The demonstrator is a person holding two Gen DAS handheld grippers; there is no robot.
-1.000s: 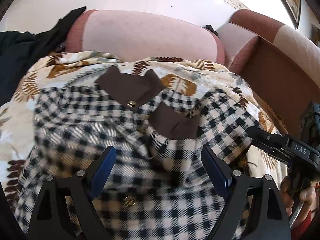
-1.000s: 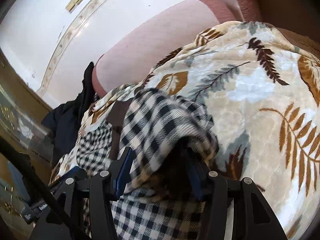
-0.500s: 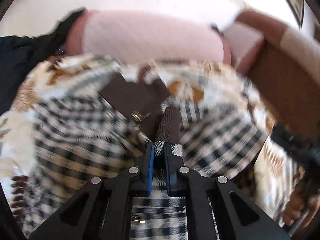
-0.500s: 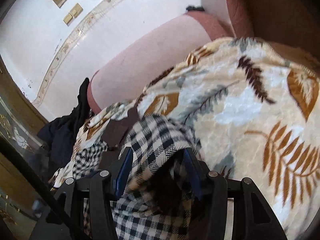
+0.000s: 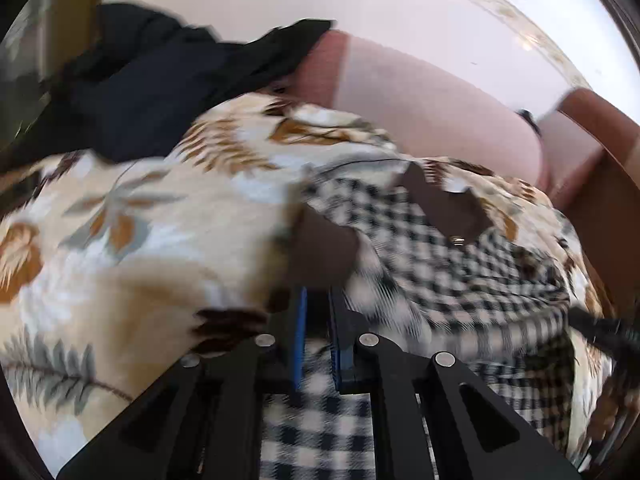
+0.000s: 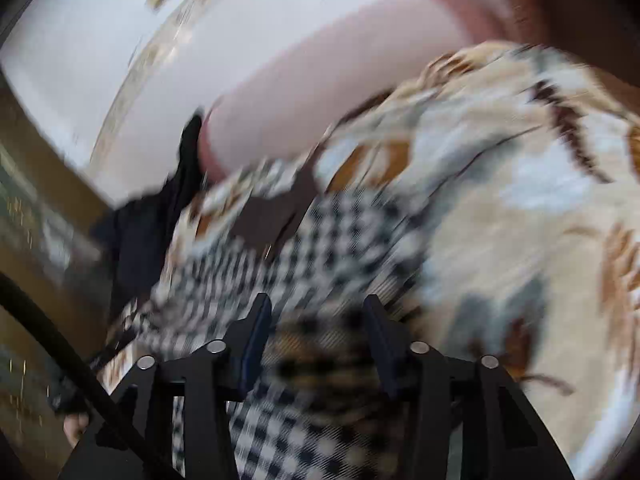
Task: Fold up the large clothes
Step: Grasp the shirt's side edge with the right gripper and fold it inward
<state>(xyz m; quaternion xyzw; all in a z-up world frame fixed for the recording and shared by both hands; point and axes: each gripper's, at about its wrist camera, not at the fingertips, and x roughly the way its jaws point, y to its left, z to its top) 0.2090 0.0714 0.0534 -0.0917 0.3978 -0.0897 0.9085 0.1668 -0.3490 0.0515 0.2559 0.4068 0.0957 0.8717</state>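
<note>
A black-and-cream checked shirt with a brown collar lies spread on a leaf-patterned blanket. My left gripper is shut on a fold of the shirt, and a brown collar flap bulges just past its tips. In the right wrist view, a thick bunch of the same shirt fills the space between the fingers of my right gripper. Its jaws are closing and the pads press on the bunch. Both views are motion-blurred.
The blanket covers a sofa seat, with the pink-and-brown backrest behind it and a brown armrest at the right. A black garment is heaped at the sofa's left end. A white wall rises behind.
My left gripper went from wide open to shut on the shirt near the collar, then swung left, dragging the fabric over the blanket. The right gripper shifted with its bunch and its jaws narrowed.
</note>
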